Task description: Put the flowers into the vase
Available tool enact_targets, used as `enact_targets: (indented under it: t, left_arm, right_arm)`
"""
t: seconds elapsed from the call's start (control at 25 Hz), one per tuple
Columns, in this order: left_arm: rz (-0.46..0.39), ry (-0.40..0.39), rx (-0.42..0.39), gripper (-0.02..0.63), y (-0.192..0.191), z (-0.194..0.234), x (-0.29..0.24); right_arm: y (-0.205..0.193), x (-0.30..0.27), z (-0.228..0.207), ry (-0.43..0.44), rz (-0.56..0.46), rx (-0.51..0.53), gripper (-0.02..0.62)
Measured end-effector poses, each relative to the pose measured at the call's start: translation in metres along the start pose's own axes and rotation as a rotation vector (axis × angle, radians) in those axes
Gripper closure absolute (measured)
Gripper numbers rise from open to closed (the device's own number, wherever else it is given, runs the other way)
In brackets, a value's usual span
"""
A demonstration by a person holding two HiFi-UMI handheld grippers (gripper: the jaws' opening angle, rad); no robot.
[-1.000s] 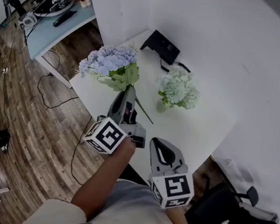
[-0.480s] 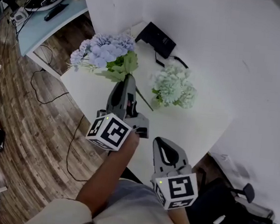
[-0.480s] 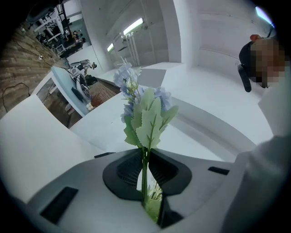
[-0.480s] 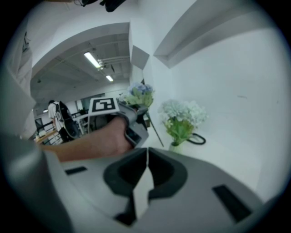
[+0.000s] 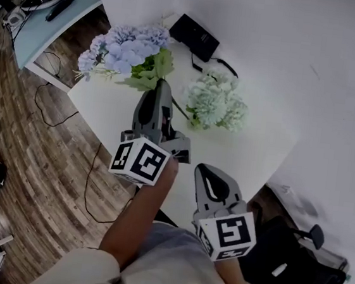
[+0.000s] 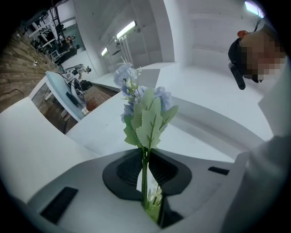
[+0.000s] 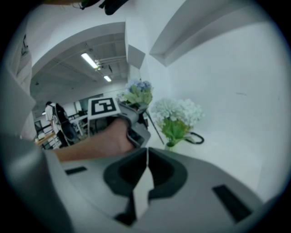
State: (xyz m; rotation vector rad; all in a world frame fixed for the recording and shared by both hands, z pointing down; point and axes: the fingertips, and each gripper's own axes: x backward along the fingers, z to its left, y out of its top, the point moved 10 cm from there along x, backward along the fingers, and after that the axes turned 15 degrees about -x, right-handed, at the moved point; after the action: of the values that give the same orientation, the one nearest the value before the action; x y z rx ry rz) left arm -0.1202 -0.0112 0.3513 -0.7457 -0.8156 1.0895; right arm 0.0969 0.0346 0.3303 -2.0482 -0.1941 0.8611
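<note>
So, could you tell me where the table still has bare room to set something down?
The table is bare right of the white flowers to the wall, and between them and the near edge. Crowded at the far left: the box, its cable and the purple flowers in the left claw.

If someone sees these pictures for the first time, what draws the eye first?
First, the blue flower bunch at the left edge of the white table, its stem clamped between the fingers of the left gripper. Next comes the white-green bunch, standing upright at mid-table.
</note>
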Motion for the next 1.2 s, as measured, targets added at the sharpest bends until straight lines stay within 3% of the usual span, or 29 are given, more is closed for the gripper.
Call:
enact_targets:
  t: [0.52,1.2]
  left_arm:
    - [-0.049,-0.018,-0.059,0.543,-0.004,0.000,-0.004]
    - [0.021,-0.089,-0.171,0.537,-0.027,-0.003,0.001]
  right_arm:
    - [-0.012,0.001,-0.001,-0.034,0.051,-0.007,0.571]
    - [-0.011,-0.009,0.000,-0.028,0.068,-0.015,0.571]
